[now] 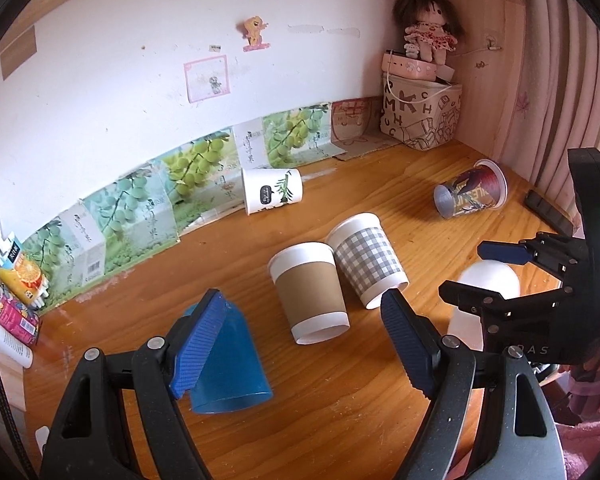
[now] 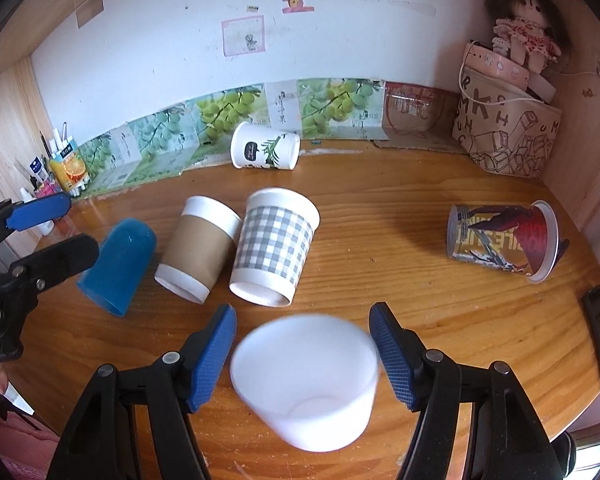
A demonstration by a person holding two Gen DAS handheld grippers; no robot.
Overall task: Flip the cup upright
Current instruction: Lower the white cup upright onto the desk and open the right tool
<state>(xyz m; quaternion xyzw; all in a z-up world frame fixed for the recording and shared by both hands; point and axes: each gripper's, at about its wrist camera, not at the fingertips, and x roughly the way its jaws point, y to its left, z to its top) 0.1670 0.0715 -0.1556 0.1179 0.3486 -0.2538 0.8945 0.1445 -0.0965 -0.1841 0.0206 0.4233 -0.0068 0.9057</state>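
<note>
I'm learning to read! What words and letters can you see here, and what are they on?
"M", "K", "H", "C", "U": loose letters on the tan bag in the corner.
"BAS": part of a word on the right gripper body.
Comic cup: big yellow letters, sideways, unreadable.
Grape cartons, leaf cup badge, wall note: too small or blurred.

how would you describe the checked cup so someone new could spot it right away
Start at the middle of the wooden desk, where two paper cups lie on their sides next to each other. The checked cup is the right one of that pair, beside the brown-sleeved cup. Only it has a grey and white gingham band; its open mouth points toward the back wall.
</note>
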